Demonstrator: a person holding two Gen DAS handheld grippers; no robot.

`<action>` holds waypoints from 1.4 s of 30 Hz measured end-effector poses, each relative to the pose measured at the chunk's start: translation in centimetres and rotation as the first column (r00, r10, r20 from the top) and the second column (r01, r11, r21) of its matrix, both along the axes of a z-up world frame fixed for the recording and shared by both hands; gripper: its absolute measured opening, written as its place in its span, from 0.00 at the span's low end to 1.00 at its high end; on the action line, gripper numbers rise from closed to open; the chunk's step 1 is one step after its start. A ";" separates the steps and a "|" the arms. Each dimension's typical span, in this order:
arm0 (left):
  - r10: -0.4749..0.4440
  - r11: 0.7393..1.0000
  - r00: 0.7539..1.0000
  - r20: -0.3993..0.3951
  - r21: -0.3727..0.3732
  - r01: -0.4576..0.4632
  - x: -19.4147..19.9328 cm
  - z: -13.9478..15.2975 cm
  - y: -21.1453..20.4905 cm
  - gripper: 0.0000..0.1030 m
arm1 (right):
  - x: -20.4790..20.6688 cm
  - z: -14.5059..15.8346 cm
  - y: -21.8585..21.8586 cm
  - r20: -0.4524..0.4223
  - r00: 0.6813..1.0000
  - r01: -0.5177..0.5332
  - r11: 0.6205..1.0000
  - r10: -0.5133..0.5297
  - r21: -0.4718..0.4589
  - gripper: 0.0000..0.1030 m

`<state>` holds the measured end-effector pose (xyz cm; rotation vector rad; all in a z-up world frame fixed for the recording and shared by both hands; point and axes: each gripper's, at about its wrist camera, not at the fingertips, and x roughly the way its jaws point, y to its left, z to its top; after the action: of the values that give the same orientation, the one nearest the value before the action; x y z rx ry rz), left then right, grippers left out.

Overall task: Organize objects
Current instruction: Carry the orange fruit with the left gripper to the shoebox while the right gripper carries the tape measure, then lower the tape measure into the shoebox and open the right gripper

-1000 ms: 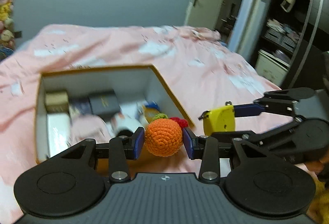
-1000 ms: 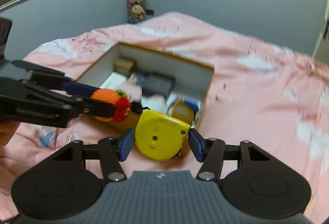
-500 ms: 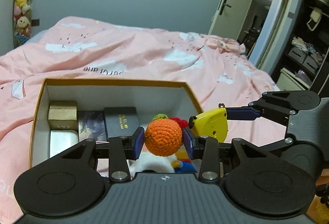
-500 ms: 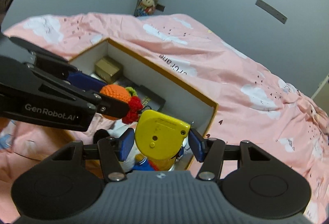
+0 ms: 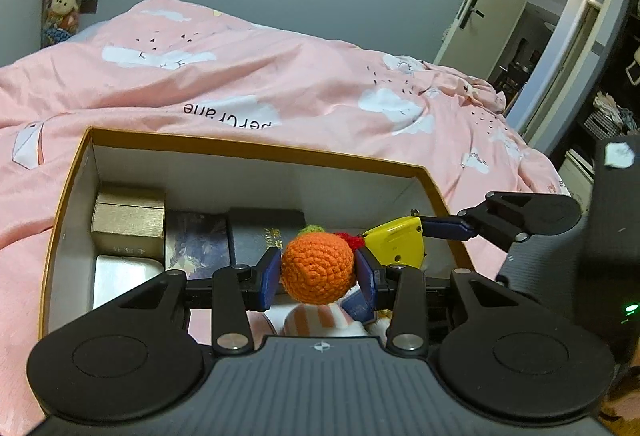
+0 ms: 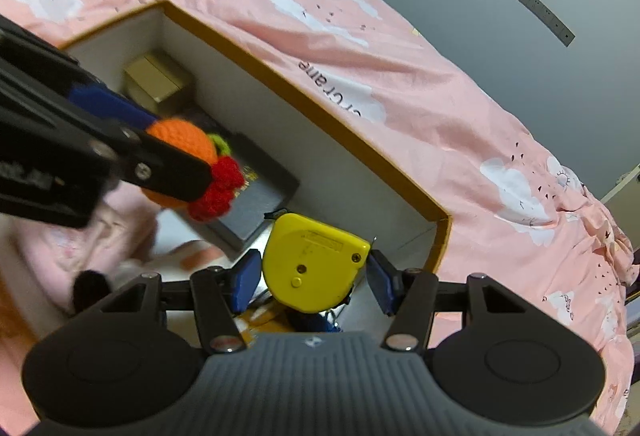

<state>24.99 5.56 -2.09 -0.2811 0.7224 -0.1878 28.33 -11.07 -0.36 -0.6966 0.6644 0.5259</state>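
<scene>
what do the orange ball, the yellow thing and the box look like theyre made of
Orange ball: crocheted yarn, matte; the spiral stitches show.
Yellow tape measure: apparently hard moulded plastic, smooth with slight sheen, screw heads in its side.
Box: probably cardboard, with thin straight walls, tan outside and matte white inside.

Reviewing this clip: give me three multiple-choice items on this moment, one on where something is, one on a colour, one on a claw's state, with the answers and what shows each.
1. Where is the gold box?
A. in a far corner of the open box
B. on the pink bedspread
C. in the right claw

2. What colour is the tape measure?
A. orange
B. yellow
C. blue

3. What is the left claw doing?
A. hanging open and empty
B. gripping a crocheted orange
C. gripping the gold box

Answers: 1 A, it sits against the far wall inside the box. 2 B, its case is plainly yellow. 3 B, both blue pads press on the orange.
</scene>
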 end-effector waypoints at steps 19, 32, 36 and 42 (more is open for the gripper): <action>0.016 1.000 0.999 -0.040 -0.008 -0.017 1.5 -1.4 0.3 0.44 | 2.9 -3.9 1.3 -0.008 1.000 0.025 0.993 -0.027 -0.112 0.58; 0.025 1.000 0.999 -0.033 0.019 -0.024 2.1 -1.2 -0.4 0.44 | 1.3 -2.8 0.6 0.033 0.999 0.012 0.993 -0.009 -0.115 0.66; 0.008 1.000 1.000 -0.020 0.026 -0.007 2.6 -0.9 -1.1 0.44 | -0.4 -1.2 -0.3 0.074 0.997 0.015 0.996 -0.008 -0.086 0.66; -0.010 1.000 1.000 -0.019 0.028 0.011 3.9 -0.9 -2.8 0.44 | -2.6 0.6 -2.1 0.108 0.994 0.022 0.999 -0.018 -0.042 0.66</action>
<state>28.87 2.73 -2.96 -0.2524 0.7444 -0.1848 25.75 -13.21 0.21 -0.7529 0.5829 0.4536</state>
